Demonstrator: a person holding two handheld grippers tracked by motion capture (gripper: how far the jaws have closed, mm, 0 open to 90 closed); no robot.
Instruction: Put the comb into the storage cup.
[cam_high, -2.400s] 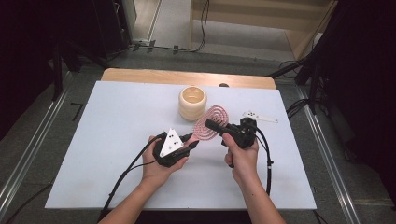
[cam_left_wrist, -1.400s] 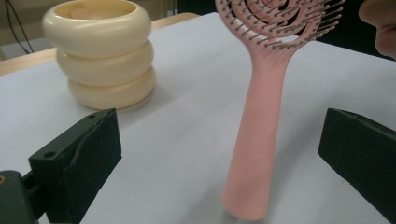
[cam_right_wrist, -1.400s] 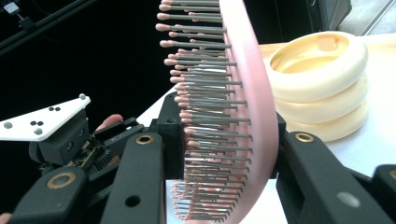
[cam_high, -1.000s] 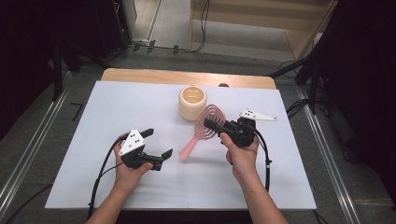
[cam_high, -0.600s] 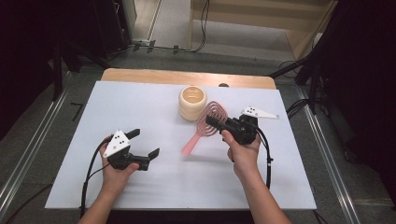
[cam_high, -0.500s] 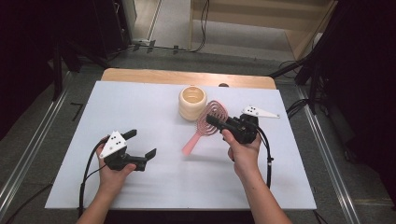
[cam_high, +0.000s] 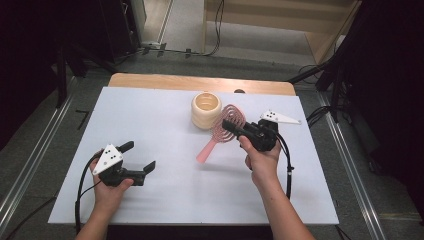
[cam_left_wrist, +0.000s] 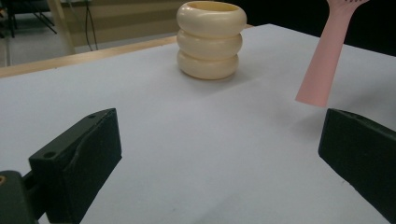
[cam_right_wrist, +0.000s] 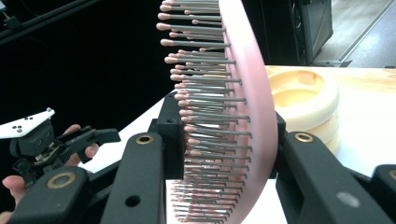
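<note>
A pink hairbrush (cam_high: 222, 134) hangs tilted over the white table (cam_high: 150, 115), its handle end pointing down and left. My right gripper (cam_high: 233, 125) is shut on its bristled head; in the right gripper view the head (cam_right_wrist: 243, 93) stands on edge between the two pads. A cream ribbed holder (cam_high: 206, 110) stands upright just behind and left of the brush. My left gripper (cam_high: 139, 156) is open near the front left of the table with nothing between its fingers. The left gripper view shows the holder (cam_left_wrist: 211, 39) and the pink handle (cam_left_wrist: 324, 60) ahead of the spread jaws.
A wooden strip (cam_high: 150, 81) runs along the table's far edge. Cables (cam_high: 287, 165) trail from both grippers. Dark floor and metal rails (cam_high: 30, 165) flank the table.
My left gripper has drawn away to the left and toward the near edge, its jaws empty. The right gripper has kept the brush almost still, lifted beside the holder.
</note>
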